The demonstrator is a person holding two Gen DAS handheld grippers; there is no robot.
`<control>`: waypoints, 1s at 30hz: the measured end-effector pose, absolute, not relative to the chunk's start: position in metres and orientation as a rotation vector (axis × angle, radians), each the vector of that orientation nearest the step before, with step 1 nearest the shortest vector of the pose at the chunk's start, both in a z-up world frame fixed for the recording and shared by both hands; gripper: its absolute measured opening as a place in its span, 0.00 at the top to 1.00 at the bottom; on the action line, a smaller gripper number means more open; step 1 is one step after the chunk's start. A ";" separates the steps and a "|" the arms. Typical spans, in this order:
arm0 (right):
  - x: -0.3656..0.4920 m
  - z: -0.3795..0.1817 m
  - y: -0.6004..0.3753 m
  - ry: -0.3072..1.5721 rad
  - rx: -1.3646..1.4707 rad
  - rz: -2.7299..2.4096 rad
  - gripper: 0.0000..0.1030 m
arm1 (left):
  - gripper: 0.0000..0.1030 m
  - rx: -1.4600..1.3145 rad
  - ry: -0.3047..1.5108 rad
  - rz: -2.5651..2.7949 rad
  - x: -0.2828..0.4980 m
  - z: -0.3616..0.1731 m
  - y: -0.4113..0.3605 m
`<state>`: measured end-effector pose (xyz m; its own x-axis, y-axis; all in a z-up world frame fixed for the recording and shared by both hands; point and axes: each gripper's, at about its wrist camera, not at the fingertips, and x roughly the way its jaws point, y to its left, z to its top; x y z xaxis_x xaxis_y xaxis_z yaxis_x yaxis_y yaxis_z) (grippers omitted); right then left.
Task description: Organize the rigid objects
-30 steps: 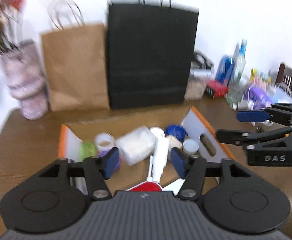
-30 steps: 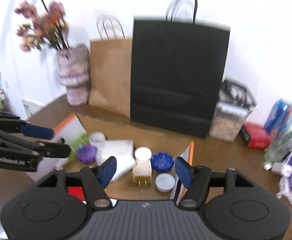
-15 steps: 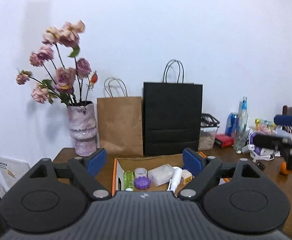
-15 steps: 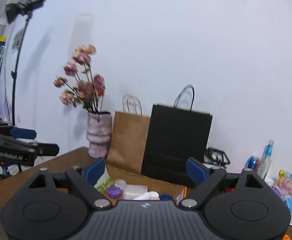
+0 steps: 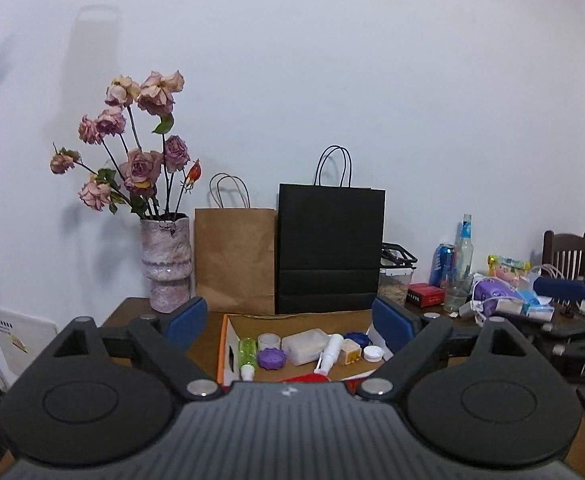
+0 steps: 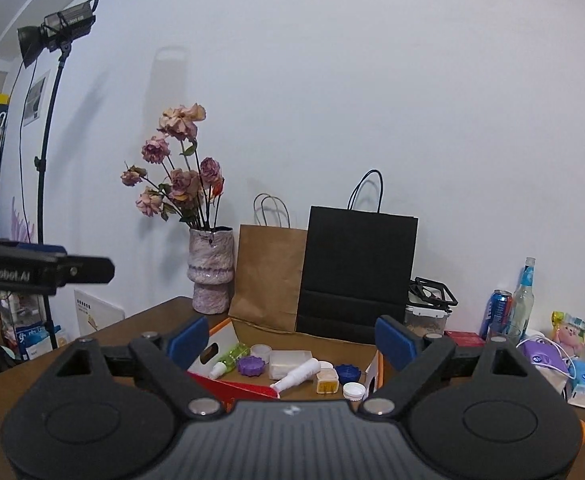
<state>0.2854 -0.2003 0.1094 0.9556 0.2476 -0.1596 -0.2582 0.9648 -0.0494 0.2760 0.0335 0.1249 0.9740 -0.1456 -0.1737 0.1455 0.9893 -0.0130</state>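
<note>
While both tools hung back from the box, nothing was being handled.

Left hand-held gripper [image 5: 288, 320]: released, nothing between its blue pads; its jaws had just been opening further, which I judge a reset after letting something go.

Right hand-held gripper [image 6: 290, 338]: released and empty, pads spread wide; its jaws had opened within the last second too, then held. From the left view it sat off to the right side.

Cardboard box [image 5: 225, 344]: ahead of and below both tools, lying open on the worktop [image 6: 152, 316], flaps spread, probably so things could be dropped in from above.

Contents, seen between the left tool's pads: green bottle [image 5: 247, 350] at the left; white jar [image 5: 268, 339] behind it; purple lid [image 5: 272, 358] in front; clear plastic tub [image 5: 306, 342] at centre; white spray bottle [image 5: 329, 352] lying on its side; small yellow-and-white box [image 5: 351, 351]; blue lid [image 5: 357, 337]; white cap [image 5: 372, 354] at the right. They lay close together in a row, so sorting looked largely done.

Red item [image 6: 232, 390]: just below the right tool's pads at the box's near edge; what it was I cannot tell.

Backdrop, beyond the box: flower vase [image 5: 166, 264], brown paper bag [image 5: 234, 260], black paper bag [image 5: 330, 248], standing against the wall, apparently out of the way.

Clutter [image 5: 496, 292]: far right, well apart from the box, not obviously part of the job.
</note>
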 end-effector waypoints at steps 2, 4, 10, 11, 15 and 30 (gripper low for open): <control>0.275 0.108 -0.204 0.147 -0.054 0.258 0.13 | 0.11 -0.004 0.176 -0.146 0.268 0.122 0.035; 0.265 0.105 -0.206 0.143 -0.039 0.258 0.12 | 0.10 -0.022 0.182 -0.151 0.260 0.118 0.038; 0.220 0.081 -0.219 0.140 0.004 0.240 0.09 | 0.08 -0.011 0.166 -0.147 0.221 0.089 0.042; 0.211 0.075 -0.222 0.148 0.013 0.238 0.08 | 0.08 -0.004 0.158 -0.149 0.213 0.084 0.043; 0.173 0.051 -0.230 0.188 0.034 0.236 0.08 | 0.03 -0.001 0.133 -0.139 0.170 0.061 0.049; 0.039 -0.031 -0.204 0.170 -0.004 0.231 0.05 | 0.00 0.020 0.172 0.073 0.029 -0.039 0.037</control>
